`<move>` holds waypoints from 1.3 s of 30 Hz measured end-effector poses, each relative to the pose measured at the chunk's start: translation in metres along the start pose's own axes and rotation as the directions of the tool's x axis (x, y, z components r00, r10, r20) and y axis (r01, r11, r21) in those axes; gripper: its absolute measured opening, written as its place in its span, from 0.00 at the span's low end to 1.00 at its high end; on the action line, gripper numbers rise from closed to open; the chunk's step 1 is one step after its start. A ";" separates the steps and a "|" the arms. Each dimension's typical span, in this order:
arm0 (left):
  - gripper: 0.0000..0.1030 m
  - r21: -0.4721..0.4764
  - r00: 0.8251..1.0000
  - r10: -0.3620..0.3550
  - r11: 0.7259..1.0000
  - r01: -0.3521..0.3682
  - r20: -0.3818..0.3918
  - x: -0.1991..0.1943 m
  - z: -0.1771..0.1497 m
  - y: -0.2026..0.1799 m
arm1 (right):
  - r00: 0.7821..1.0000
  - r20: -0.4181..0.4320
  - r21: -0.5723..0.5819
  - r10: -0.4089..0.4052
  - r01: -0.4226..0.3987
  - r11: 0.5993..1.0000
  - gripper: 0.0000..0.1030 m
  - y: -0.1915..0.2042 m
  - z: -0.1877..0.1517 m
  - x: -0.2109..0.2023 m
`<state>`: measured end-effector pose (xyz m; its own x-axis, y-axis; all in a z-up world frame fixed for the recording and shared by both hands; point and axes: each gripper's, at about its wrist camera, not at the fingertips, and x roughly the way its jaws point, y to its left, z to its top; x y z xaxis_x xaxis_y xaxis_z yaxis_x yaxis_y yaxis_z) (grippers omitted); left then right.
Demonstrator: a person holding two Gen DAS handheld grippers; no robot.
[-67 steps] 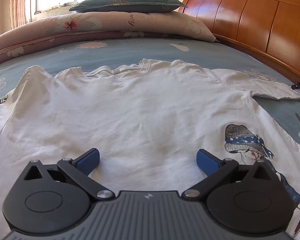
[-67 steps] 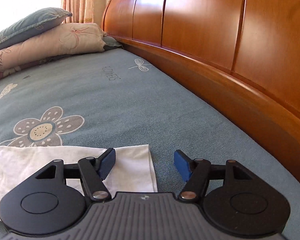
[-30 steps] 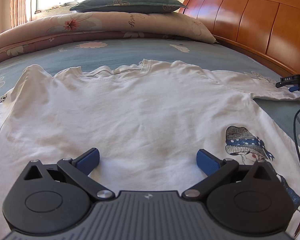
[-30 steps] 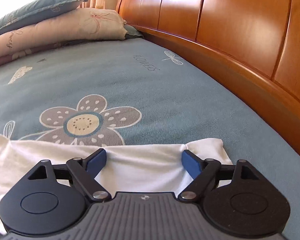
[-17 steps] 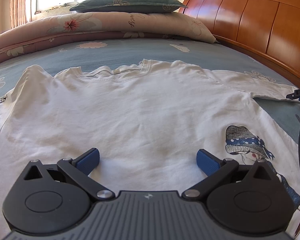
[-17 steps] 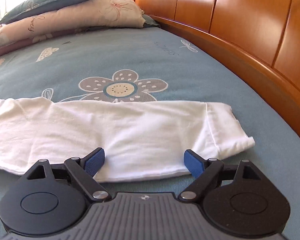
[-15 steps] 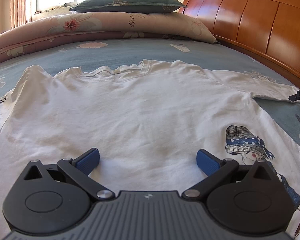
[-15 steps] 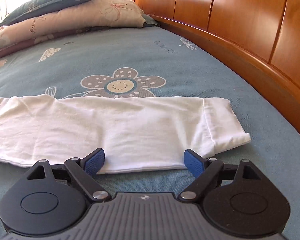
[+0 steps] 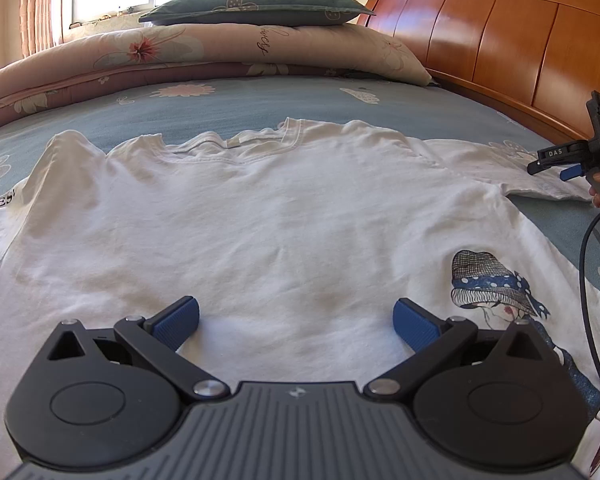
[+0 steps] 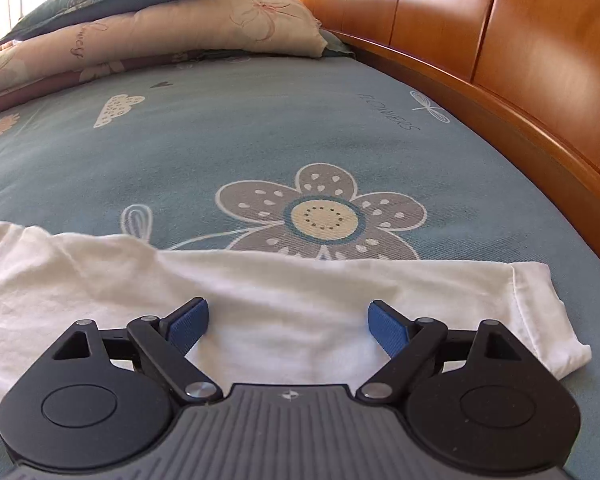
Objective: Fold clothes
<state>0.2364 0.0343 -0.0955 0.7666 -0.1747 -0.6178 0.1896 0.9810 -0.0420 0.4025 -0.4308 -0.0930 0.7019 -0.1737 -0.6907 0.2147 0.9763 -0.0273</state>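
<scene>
A white T-shirt (image 9: 268, 216) lies spread flat on the blue bed sheet (image 9: 260, 96), collar toward the pillows, with a printed figure in a blue headband (image 9: 488, 280) near its right side. My left gripper (image 9: 296, 318) is open, low over the shirt's lower middle, with nothing between its fingers. The shirt's right sleeve (image 10: 300, 300) stretches across the right wrist view. My right gripper (image 10: 288, 322) is open just above that sleeve's near edge. In the left wrist view, the right gripper (image 9: 568, 164) shows at the far right with a hand on it.
A wooden headboard (image 10: 500, 40) runs along the right side of the bed. Folded quilts (image 9: 204, 52) and a teal pillow (image 9: 256, 4) are stacked at the far end under a window. A black cable (image 9: 586, 280) hangs by the right gripper.
The right gripper has come forward and lower over the sleeve, so the sleeve now fills the space between its fingers. The left gripper has stayed still.
</scene>
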 end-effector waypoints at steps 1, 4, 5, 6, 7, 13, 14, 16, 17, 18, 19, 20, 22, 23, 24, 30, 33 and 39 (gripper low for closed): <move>0.99 0.000 1.000 0.000 1.000 0.000 0.000 0.000 0.000 0.000 | 1.000 0.010 0.024 -0.014 0.013 1.000 0.90 -0.006 0.004 0.006; 0.99 0.000 1.000 0.000 1.000 0.000 0.000 0.000 0.000 0.000 | 0.998 0.001 0.085 -0.063 0.062 0.994 0.90 -0.022 0.017 0.016; 0.99 0.000 1.000 0.000 1.000 0.000 0.000 0.000 0.000 0.000 | 0.998 -0.006 0.115 -0.068 0.069 0.991 0.89 -0.026 0.021 0.014; 0.99 0.001 1.000 0.001 1.000 -0.001 -0.001 0.000 0.000 0.000 | 0.999 -0.006 0.146 -0.049 0.049 0.988 0.89 -0.028 0.022 0.009; 0.99 0.002 1.000 0.001 1.000 -0.001 -0.001 0.000 0.000 0.000 | 1.000 -0.002 0.176 -0.022 0.022 0.984 0.90 -0.030 0.022 0.003; 0.99 0.002 1.000 0.001 1.000 -0.001 0.001 -0.001 -0.001 0.000 | 0.985 -0.036 0.046 0.170 -0.168 0.985 0.90 0.032 0.011 -0.045; 0.99 0.002 1.000 0.001 1.000 -0.001 0.002 -0.001 -0.001 0.000 | 0.978 -0.050 0.010 0.200 -0.200 0.980 0.90 0.048 0.008 -0.052; 0.99 0.001 1.000 0.001 1.000 -0.001 0.005 -0.002 -0.001 0.000 | 0.962 -0.079 -0.060 0.262 -0.267 0.962 0.90 0.080 0.003 -0.061; 0.99 0.001 1.000 0.002 1.000 -0.002 0.006 -0.003 -0.001 0.000 | 0.953 -0.097 -0.091 0.286 -0.295 0.951 0.90 0.096 0.001 -0.065; 0.99 0.004 1.000 0.005 1.000 -0.005 0.007 -0.003 -0.001 0.000 | 0.949 -0.108 -0.126 0.296 -0.309 0.943 0.90 0.111 -0.002 -0.067; 0.99 0.009 1.000 0.010 1.000 -0.011 0.008 -0.004 -0.001 -0.002 | 0.950 -0.124 -0.146 0.287 -0.304 0.941 0.90 0.120 -0.007 -0.065; 0.99 0.017 1.000 0.016 1.000 -0.017 0.011 -0.006 -0.001 -0.003 | 0.951 -0.141 -0.164 0.273 -0.295 0.941 0.90 0.127 -0.011 -0.062; 0.99 0.049 1.000 0.025 0.998 -0.026 0.015 -0.010 -0.001 -0.007 | 0.957 -0.162 -0.176 0.242 -0.269 0.947 0.91 0.132 -0.019 -0.059; 0.99 0.073 0.999 0.032 0.997 -0.033 0.015 -0.012 0.000 -0.010 | 0.961 -0.162 -0.165 0.224 -0.250 0.954 0.94 0.126 -0.022 -0.060; 0.99 0.098 0.999 0.039 0.994 -0.041 0.016 -0.015 0.000 -0.013 | 0.965 -0.163 -0.153 0.205 -0.230 0.961 0.94 0.120 -0.024 -0.061; 0.99 0.169 0.997 0.055 0.983 -0.064 0.059 -0.035 0.008 -0.021 | 0.964 -0.165 -0.072 0.207 -0.221 0.973 0.94 0.110 -0.027 -0.100; 0.99 0.129 0.997 0.041 0.990 -0.048 0.063 -0.043 0.011 -0.013 | 0.953 -0.165 -0.032 0.255 -0.263 0.964 0.94 0.116 -0.029 -0.123; 0.99 0.080 0.993 0.074 0.993 -0.082 0.096 -0.061 0.012 0.006 | 0.843 -0.206 0.048 0.497 -0.498 0.866 0.94 0.175 -0.065 -0.144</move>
<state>0.1985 0.0500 -0.0483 0.8339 -0.1092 -0.5410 0.1750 0.9820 0.0714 0.2953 -0.2262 -0.0450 0.5590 0.3651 -0.7445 -0.1309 0.9255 0.3555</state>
